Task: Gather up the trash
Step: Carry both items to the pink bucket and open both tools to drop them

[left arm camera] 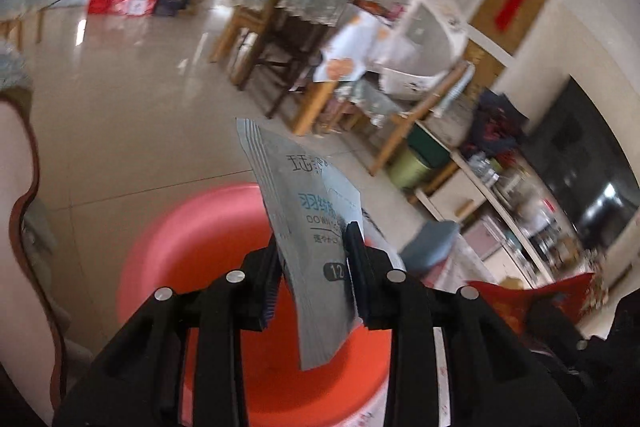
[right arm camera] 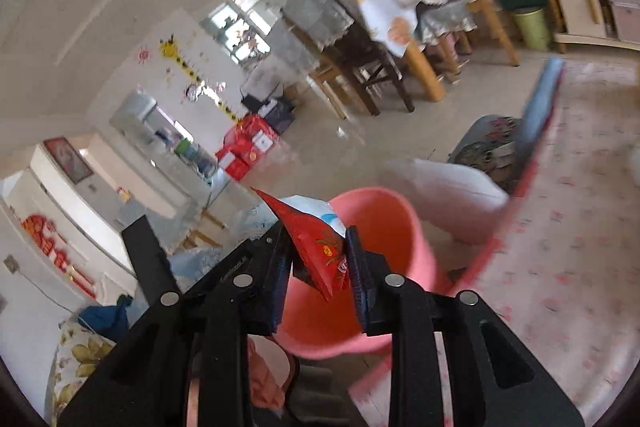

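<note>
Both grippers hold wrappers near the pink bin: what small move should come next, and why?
Probably carry both over the bin's mouth, then release. The left gripper clamps a silver-blue sachet and the right gripper a red wrapper; the pink bin sits just ahead and below.

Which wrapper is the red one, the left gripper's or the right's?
The right gripper pinches the red wrapper above the pink bucket. The left gripper holds a silvery-grey packet with printed writing instead.
</note>
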The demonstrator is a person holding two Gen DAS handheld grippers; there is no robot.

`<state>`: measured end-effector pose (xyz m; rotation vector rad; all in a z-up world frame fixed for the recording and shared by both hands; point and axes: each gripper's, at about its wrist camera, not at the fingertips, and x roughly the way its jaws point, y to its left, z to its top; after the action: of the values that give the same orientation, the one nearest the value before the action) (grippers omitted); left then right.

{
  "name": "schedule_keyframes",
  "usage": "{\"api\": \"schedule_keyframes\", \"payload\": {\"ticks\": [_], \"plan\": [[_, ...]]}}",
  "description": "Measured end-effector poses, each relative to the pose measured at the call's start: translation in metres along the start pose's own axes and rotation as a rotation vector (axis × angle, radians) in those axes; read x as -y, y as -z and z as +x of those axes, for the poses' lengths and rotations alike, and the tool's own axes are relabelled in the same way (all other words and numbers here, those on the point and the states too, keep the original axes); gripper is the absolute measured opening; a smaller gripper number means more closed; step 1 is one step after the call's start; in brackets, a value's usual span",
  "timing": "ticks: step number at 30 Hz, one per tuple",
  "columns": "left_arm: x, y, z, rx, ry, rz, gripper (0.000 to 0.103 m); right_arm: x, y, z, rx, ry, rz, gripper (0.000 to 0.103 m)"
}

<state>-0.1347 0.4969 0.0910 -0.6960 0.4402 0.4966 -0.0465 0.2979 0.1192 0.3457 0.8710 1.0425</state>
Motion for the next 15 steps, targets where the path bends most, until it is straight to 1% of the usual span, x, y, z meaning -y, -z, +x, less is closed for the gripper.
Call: {"api": "schedule_keyframes", "payload": {"ticks": [1,2,3,4,5,6,8,9,10,12,15], "plan": [[-0.003,-0.002,0.004,-0.003,-0.013,-0.014,0.034,-0.001,0.0,0.01,-0.016,0.009,0.005,0.037],[-0.01,-0.004,0.007,-0.013,-0.029,-0.041,0.035,-0.001,0.001,0.02,-0.033,0.037,0.006,0.044],[-0.017,-0.004,0.006,-0.019,-0.036,-0.061,0.043,-0.002,0.004,0.025,-0.035,0.088,-0.003,0.062],[-0.022,-0.006,0.008,-0.02,-0.043,-0.087,0.055,-0.004,0.007,0.026,-0.029,0.119,-0.012,0.071],[-0.025,-0.007,0.009,-0.014,-0.05,-0.096,0.062,-0.003,0.011,0.023,-0.018,0.146,-0.023,0.071],[-0.026,-0.007,0.008,0.003,-0.061,-0.097,0.071,-0.002,0.015,0.021,-0.011,0.164,-0.026,0.072],[-0.026,-0.008,0.003,0.062,-0.073,-0.071,0.079,0.004,0.025,0.007,0.014,0.218,-0.022,0.083],[-0.023,-0.009,0.0,0.086,-0.065,-0.052,0.084,0.008,0.032,-0.003,0.038,0.25,-0.021,0.089],[-0.019,-0.007,-0.003,0.098,-0.056,-0.039,0.087,0.012,0.038,-0.012,0.055,0.266,-0.022,0.089],[-0.005,-0.005,-0.004,0.118,-0.024,0.016,0.089,0.019,0.05,-0.034,0.096,0.32,-0.036,0.09],[0.022,0.003,-0.007,0.142,0.027,0.126,0.091,0.029,0.068,-0.054,0.131,0.387,-0.07,0.091]]}}
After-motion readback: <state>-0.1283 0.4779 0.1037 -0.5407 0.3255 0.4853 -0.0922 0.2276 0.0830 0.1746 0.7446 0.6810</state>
